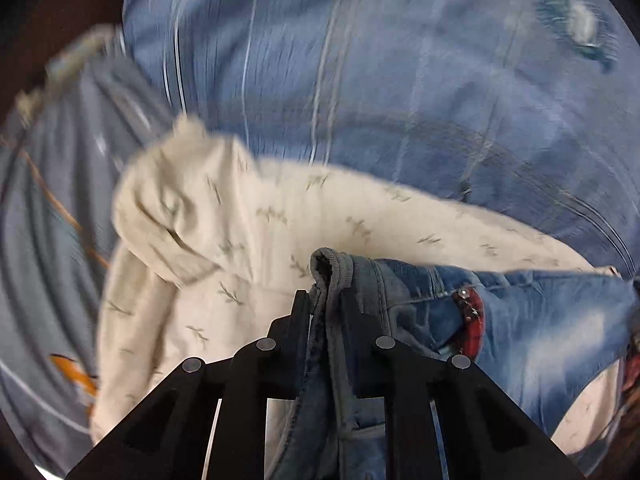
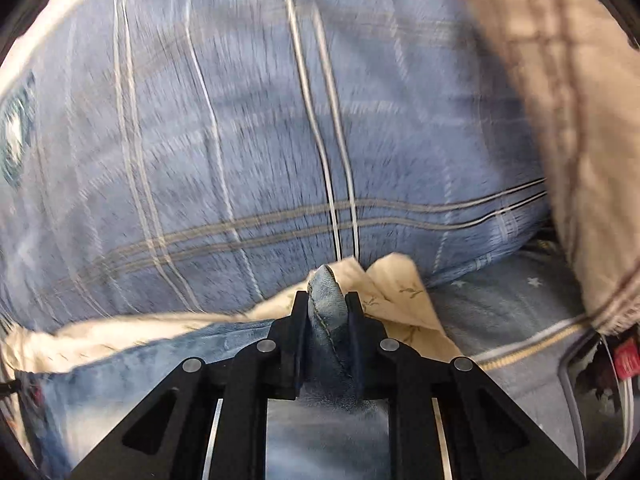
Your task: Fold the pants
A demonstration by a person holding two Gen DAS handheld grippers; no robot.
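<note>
Left tongs (image 1: pixel 325 300) pinching jeans (image 1: pixel 520 320) edge, right tongs (image 2: pixel 327 304) likewise — clamped on denim, cream cloth (image 1: pixel 240 220) beneath

The pants (image 1: pixel 540 320) are faded blue denim cloth, rough, with stitched seams. The left gripper (image 1: pixel 326 300) and right gripper (image 2: pixel 326 304) are matt black plastic with dull metal pins. The cream cloth (image 1: pixel 240 232) looks soft; the plaid sheet (image 2: pixel 240 140) is smooth woven cloth.

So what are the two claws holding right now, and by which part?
Both grip the jeans. The left claw pinches a bunched edge with a grey band, likely the waistband; the right claw pinches a stitched denim fold, though which part is unclear.
</note>
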